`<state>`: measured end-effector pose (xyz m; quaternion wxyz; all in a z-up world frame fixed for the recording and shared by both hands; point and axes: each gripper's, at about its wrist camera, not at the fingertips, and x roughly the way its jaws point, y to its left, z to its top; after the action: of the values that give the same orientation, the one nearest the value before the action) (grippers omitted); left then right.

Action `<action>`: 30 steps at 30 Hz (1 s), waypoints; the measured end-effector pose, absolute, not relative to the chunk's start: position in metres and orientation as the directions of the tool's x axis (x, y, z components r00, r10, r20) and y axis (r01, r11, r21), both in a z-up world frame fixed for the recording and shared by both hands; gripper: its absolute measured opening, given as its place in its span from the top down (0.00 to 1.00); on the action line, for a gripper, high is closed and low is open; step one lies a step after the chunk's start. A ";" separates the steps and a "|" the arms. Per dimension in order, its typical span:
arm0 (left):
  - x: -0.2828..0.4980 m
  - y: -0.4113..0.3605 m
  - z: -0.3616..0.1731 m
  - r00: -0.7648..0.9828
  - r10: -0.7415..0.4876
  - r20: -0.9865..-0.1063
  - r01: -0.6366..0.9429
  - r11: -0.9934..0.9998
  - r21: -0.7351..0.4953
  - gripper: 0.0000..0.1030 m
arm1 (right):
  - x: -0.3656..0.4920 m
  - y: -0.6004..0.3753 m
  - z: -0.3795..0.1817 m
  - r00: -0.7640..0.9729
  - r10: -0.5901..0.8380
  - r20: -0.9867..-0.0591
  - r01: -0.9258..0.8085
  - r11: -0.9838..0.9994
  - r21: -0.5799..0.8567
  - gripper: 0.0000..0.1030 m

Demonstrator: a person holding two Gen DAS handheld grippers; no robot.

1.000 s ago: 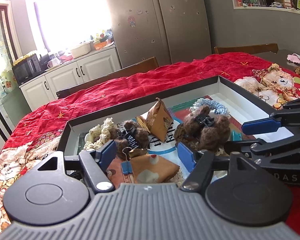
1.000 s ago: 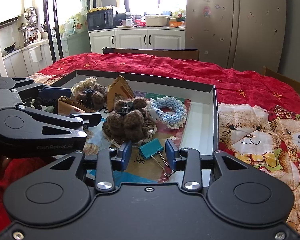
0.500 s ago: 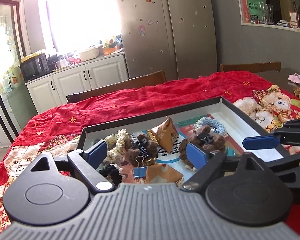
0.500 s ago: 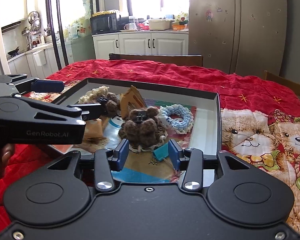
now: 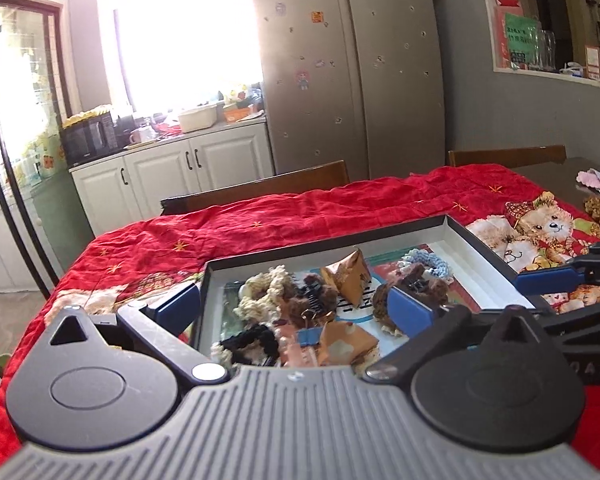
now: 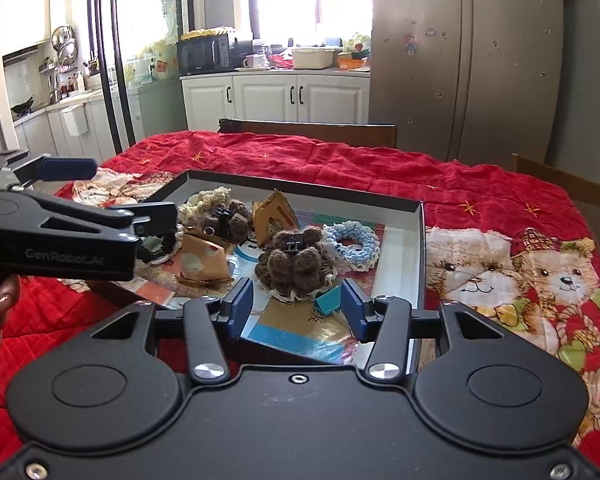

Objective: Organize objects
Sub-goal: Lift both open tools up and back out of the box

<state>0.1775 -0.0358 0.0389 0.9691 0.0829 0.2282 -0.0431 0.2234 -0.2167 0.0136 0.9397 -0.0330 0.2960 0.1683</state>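
A black tray (image 6: 420, 248) with white walls holds several small things: a brown crocheted scrunchie with a black claw (image 6: 296, 260), a light blue scrunchie (image 6: 356, 240), a cream scrunchie (image 5: 264, 292), folded brown paper pouches (image 5: 348, 280) and a blue binder clip (image 5: 308, 336). My left gripper (image 5: 294, 306) hovers above the tray's near left corner, its jaws opening wide and empty. Over the tray's near edge my right gripper (image 6: 298, 306) is also opening with nothing gripped. A teal binder clip (image 6: 328, 302) lies in the tray below, beside its right finger.
The tray rests on a red blanket (image 6: 340, 160) with teddy bear prints (image 6: 500, 272). Wooden chair backs (image 6: 308, 128) stand along the table's far side, with a fridge (image 6: 460, 60) and white cabinets (image 6: 280, 96) behind. A hand (image 6: 0, 300) holds the left gripper.
Both grippers have risen and drawn back from the tray, and both pairs of jaws have spread wider. The teal binder clip stays in the tray, now lower between the right fingers.
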 end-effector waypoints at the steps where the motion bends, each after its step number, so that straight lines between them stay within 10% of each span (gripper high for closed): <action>1: 0.174 -0.033 0.041 0.893 -0.046 -0.448 0.119 0.984 0.136 0.00 | 0.219 -0.217 0.016 0.770 0.295 -0.565 -0.334 0.942 0.036 0.54; 30: 0.061 -0.005 0.050 0.874 -0.088 -0.478 0.104 0.995 0.007 0.00 | 0.100 -0.217 0.043 0.788 0.227 -0.573 -0.279 0.960 -0.003 0.42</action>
<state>0.0615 -0.0045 0.0496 0.9678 0.0160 0.2462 -0.0494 0.1005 -0.2170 0.0435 0.9444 -0.0435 0.2969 0.1341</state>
